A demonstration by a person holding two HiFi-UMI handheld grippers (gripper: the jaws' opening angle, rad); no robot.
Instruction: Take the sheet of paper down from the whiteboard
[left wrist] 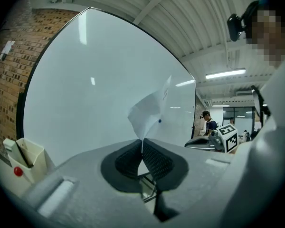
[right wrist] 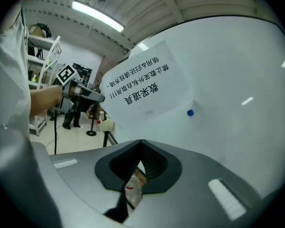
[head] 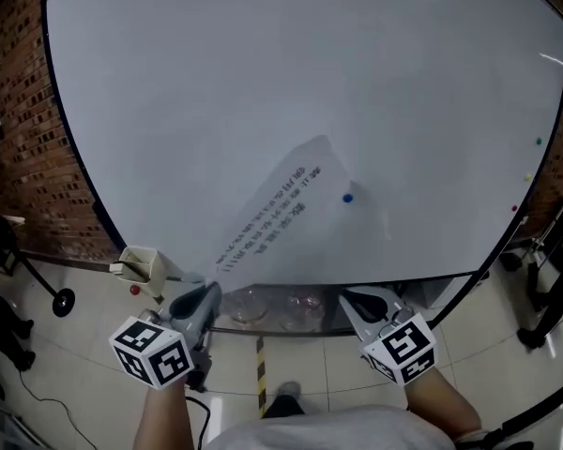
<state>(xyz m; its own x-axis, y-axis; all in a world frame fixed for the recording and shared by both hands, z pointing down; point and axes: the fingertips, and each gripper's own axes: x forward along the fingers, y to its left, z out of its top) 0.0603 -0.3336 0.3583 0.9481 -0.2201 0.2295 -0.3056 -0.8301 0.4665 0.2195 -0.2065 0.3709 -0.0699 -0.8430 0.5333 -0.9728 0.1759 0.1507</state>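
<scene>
Low on the whiteboard point(head: 169, 111), the sheet of paper point(head: 281, 209) is pinched at its 7 o'clock corner by the left gripper point(head: 209, 295); the right gripper point(head: 357, 303) is pressed together, empty. The sheet is best drawn gently clear of the blue magnet point(head: 347, 197) at its 3 o'clock.

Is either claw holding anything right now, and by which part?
The left claw is shut on the paper, pinching it by one corner. The right claw is shut with nothing in it.
</scene>
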